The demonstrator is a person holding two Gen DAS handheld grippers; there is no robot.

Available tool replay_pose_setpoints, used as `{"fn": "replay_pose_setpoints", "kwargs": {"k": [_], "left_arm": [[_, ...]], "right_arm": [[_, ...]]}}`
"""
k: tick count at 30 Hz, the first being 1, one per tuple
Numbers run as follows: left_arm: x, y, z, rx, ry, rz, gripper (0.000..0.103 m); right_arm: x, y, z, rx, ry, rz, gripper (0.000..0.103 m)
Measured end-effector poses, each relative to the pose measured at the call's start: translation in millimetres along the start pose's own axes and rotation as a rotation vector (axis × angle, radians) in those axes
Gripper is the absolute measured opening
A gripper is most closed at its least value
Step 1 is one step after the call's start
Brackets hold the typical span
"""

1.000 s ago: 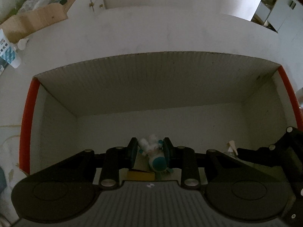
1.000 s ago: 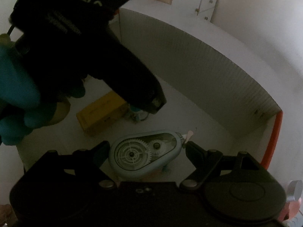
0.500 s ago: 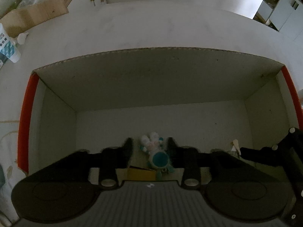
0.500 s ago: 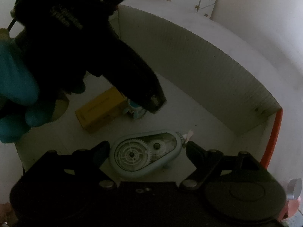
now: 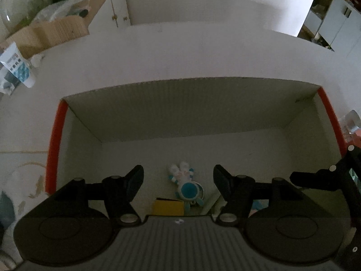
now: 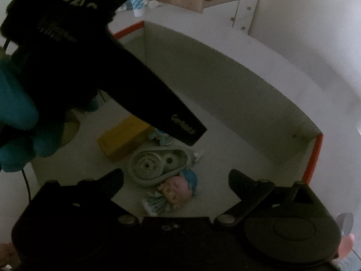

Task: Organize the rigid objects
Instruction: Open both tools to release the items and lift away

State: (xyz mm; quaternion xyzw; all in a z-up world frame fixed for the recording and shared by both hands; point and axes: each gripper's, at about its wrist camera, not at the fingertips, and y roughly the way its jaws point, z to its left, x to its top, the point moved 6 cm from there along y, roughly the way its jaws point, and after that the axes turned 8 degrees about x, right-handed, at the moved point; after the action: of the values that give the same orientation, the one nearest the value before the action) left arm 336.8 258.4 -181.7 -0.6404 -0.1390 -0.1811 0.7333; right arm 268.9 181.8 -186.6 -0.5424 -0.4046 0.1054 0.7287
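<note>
Inside the box, both hand-held grippers, opening, have released the figurine and tape dispenser.

Box floor lies bare beyond the figurine; walls hem it.

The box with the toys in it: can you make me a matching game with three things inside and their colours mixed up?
Things:
1. small flat rectangular carton
2. correction tape dispenser with a see-through gear wheel
3. little doll's round face

Colours:
A. pink
B. yellow
C. pale grey-green

Pairs: 1-B, 2-C, 3-A. All three lie on the floor of the white cardboard box with red edges.
</note>
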Motion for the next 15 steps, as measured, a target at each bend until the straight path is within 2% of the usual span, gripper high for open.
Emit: {"fn": "replay_pose_setpoints", "kwargs": {"k": [15], "left_arm": [[-8.4,-57.7,-7.2,0.019,-0.008,-0.109,0.068]], "right_arm": [[-3.6,-52.3,18.9,0.018,0.002,-0.116,0.099]]}}
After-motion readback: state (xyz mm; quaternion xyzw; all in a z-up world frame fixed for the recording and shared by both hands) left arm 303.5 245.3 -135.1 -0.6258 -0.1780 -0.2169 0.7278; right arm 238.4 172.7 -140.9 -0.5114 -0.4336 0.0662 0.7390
